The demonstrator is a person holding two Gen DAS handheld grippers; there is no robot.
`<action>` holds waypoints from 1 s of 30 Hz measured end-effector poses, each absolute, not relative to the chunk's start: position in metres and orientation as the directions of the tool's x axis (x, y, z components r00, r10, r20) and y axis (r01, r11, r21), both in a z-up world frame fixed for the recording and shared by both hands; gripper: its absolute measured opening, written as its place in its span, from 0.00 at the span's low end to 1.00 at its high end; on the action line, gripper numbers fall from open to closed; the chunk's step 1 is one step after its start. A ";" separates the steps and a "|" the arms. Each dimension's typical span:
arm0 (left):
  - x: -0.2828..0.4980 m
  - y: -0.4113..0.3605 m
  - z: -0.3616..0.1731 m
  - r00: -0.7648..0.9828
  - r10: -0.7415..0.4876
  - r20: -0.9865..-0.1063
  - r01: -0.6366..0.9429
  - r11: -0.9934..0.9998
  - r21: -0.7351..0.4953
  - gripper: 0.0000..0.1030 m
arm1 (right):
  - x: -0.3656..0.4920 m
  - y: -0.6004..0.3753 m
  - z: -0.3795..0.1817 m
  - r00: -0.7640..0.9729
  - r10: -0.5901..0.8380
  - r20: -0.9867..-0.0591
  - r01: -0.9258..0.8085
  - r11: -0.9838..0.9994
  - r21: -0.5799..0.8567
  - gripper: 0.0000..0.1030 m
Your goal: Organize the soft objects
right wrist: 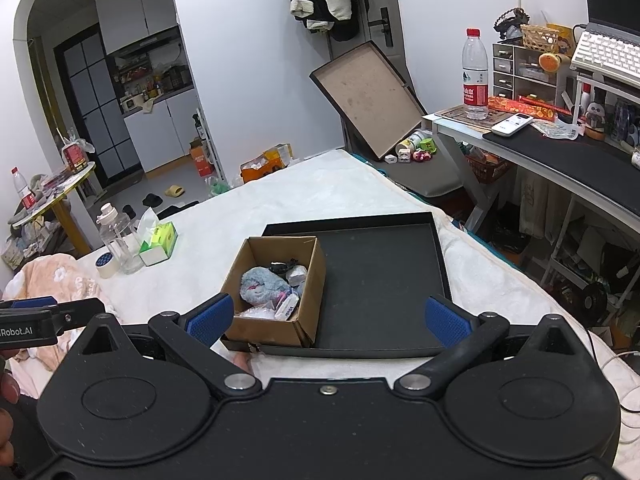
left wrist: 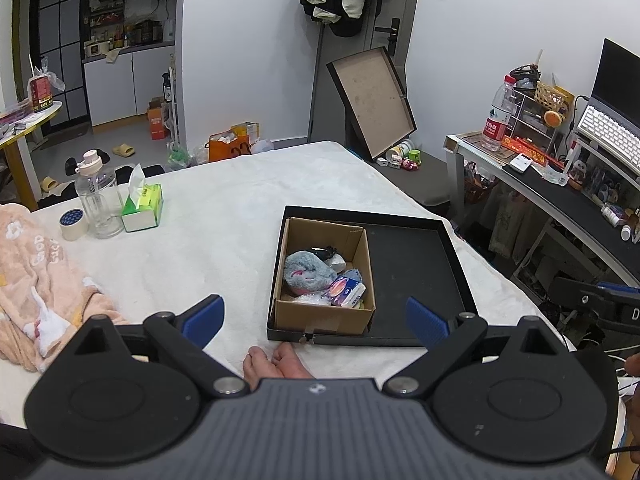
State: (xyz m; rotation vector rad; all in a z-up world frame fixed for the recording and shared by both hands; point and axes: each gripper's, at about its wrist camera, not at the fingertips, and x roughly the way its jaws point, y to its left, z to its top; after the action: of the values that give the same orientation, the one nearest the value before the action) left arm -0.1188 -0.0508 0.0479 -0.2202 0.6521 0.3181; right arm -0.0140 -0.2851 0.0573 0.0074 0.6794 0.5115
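White fleece blanket (left wrist: 248, 200) covers the bed; all positions are noted relative to the cardboard box (left wrist: 324, 312). Far left of the box: peach towel (left wrist: 36, 276), tape roll (left wrist: 73, 224), clear water bottle (left wrist: 98, 200), green tissue pack (left wrist: 143, 208), the last three in a row, just beside one another. The box sits in the left part of a black tray (left wrist: 416, 264), against its left wall. Inside the box: grey-blue plush item (left wrist: 308, 272), a purple-and-white packet (left wrist: 347, 290) just right of it, a dark item behind; other contents unclear. Right of the box, the tray floor is bare. Left hand-held gripper (left wrist: 316, 320): fingers spread wide, holding nothing, hovering near the box's front edge. Right hand-held gripper (right wrist: 327, 318): fingers likewise apart, empty, over the tray's near rim.
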 end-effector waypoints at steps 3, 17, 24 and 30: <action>-0.119 -0.052 0.049 0.749 0.219 -0.625 -0.354 0.930 -0.099 0.94 | -0.014 -0.286 0.058 0.659 0.455 -0.599 -0.451 0.876 0.170 1.00; -0.120 -0.053 0.050 0.749 0.216 -0.626 -0.350 0.932 -0.098 0.94 | -0.014 -0.285 0.058 0.660 0.453 -0.599 -0.449 0.878 0.168 1.00; -0.120 -0.053 0.050 0.749 0.217 -0.626 -0.352 0.931 -0.099 0.94 | -0.014 -0.285 0.058 0.661 0.454 -0.598 -0.450 0.877 0.168 1.00; -0.121 -0.053 0.051 0.757 0.204 -0.620 -0.337 0.936 -0.103 0.94 | -0.014 -0.285 0.059 0.661 0.455 -0.596 -0.451 0.876 0.169 1.00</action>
State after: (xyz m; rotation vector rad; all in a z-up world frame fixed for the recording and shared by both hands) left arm -0.1206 -0.0534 0.0513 -0.2139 0.6484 0.2973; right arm -0.0141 -0.2849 0.0590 0.0061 0.6762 0.5127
